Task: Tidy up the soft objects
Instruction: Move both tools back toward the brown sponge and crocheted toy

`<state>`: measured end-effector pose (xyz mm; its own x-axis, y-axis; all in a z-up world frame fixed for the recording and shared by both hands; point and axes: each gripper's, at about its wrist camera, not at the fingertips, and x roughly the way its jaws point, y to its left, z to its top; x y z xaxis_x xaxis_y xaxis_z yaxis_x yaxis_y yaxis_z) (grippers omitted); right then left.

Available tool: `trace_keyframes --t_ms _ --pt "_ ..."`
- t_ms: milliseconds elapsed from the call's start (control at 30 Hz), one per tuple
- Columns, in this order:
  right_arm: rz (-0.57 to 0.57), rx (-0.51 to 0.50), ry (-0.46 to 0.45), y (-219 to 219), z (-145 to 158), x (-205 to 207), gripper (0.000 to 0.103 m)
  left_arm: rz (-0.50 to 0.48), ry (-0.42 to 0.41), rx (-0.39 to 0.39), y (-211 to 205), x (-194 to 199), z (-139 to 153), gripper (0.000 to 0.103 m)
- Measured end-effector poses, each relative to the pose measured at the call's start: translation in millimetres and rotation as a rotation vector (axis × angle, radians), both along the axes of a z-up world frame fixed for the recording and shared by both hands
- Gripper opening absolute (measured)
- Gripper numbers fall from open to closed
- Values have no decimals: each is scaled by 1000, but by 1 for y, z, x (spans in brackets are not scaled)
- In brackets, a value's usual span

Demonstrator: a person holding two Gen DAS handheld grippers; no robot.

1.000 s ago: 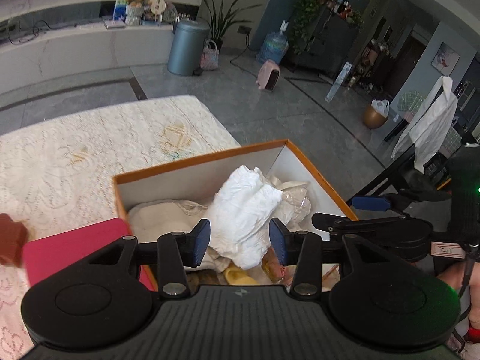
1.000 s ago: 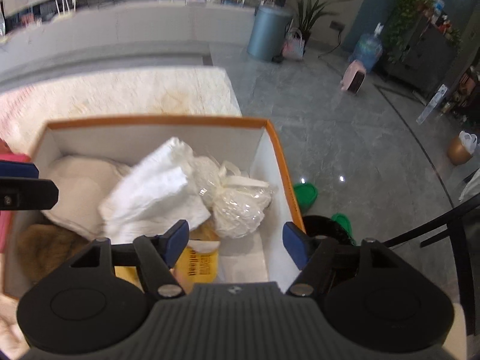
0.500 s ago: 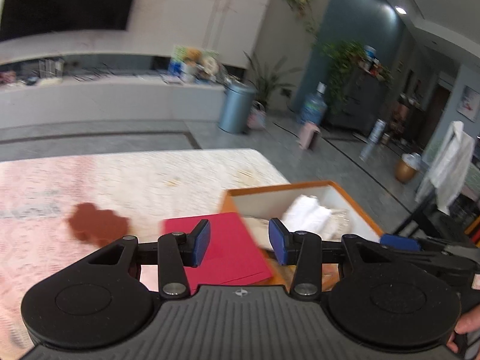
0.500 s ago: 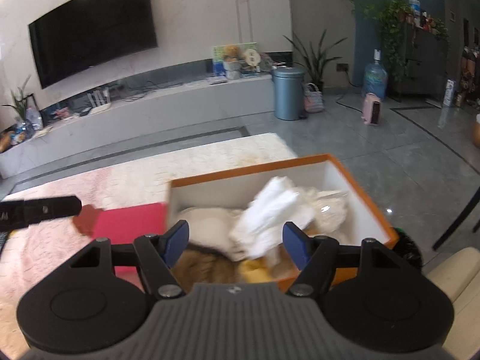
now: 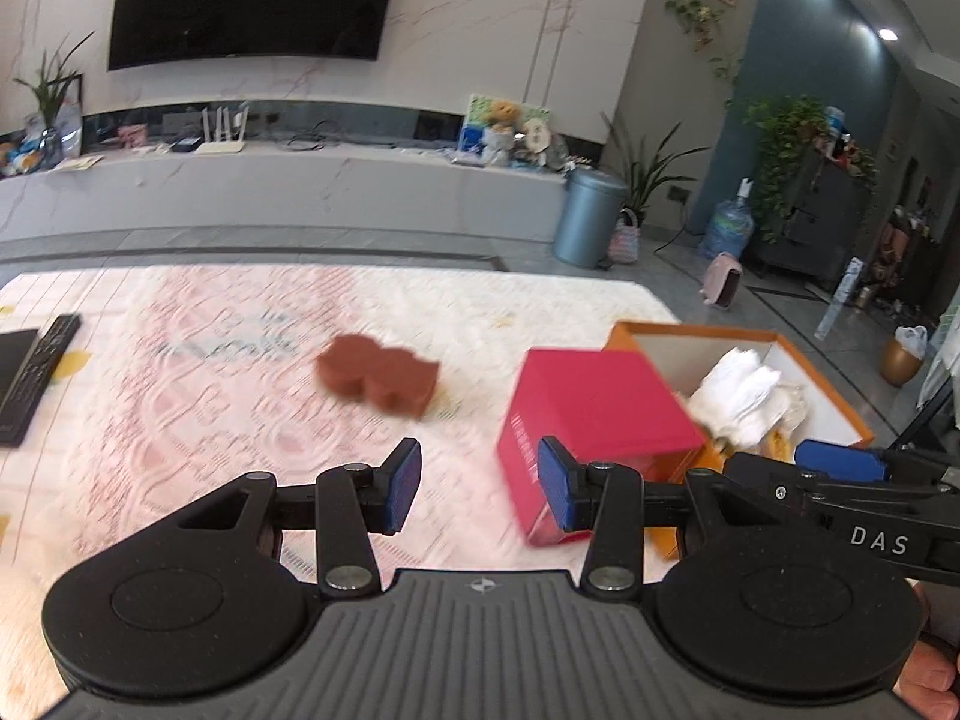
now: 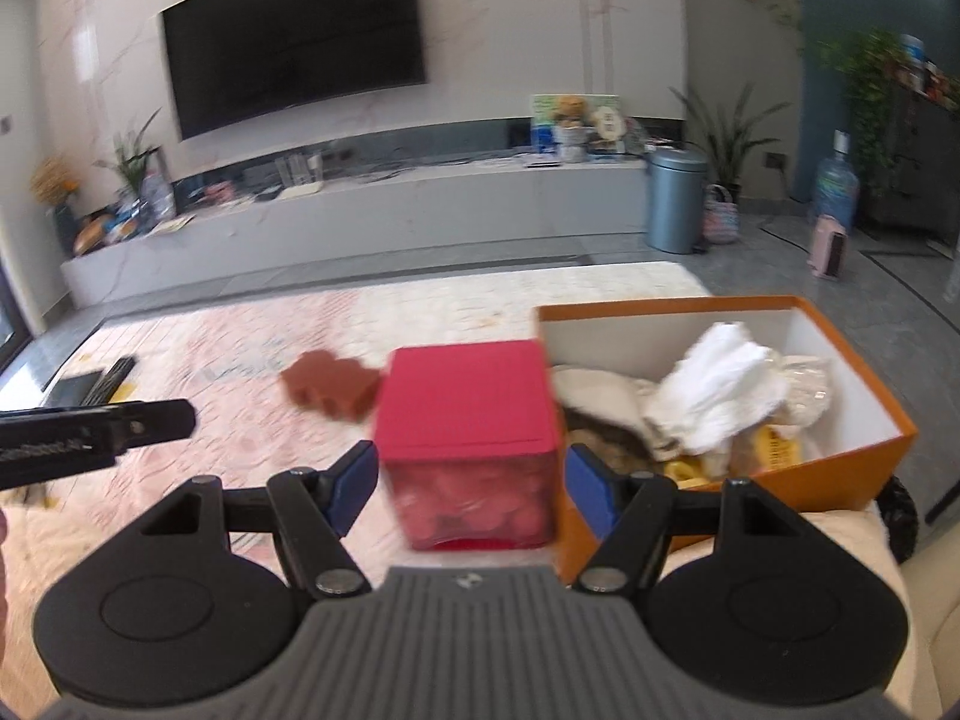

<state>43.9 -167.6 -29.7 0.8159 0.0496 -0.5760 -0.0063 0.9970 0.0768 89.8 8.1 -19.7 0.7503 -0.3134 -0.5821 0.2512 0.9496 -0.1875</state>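
Bright daylight, motion blur on tabletop, fisheye bending at edges.

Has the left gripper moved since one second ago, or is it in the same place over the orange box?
Yes. The left gripper has left the orange box, going left and back; its open jaws now sit over the patterned cloth, box at right.

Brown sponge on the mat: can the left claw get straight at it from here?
Probably yes. The brown sponge lies in the open on the mat, ahead of the open left claw; the red box stands off to its right.
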Motion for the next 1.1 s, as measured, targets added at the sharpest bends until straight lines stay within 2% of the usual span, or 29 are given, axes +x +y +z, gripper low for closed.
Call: trace_keyframes --t_ms 233,467,800,1100 --pt "117 -42 20 40 -8 7 68 33 26 6 30 -5 -13 50" --pt "244 -126 63 71 -14 28 68 41 53 32 53 1 -25 50" --pt "327 -180 119 99 -20 86 68 80 102 27 79 34 -34 50" --pt "369 -240 198 114 -41 154 68 98 157 52 89 89 -50 50"
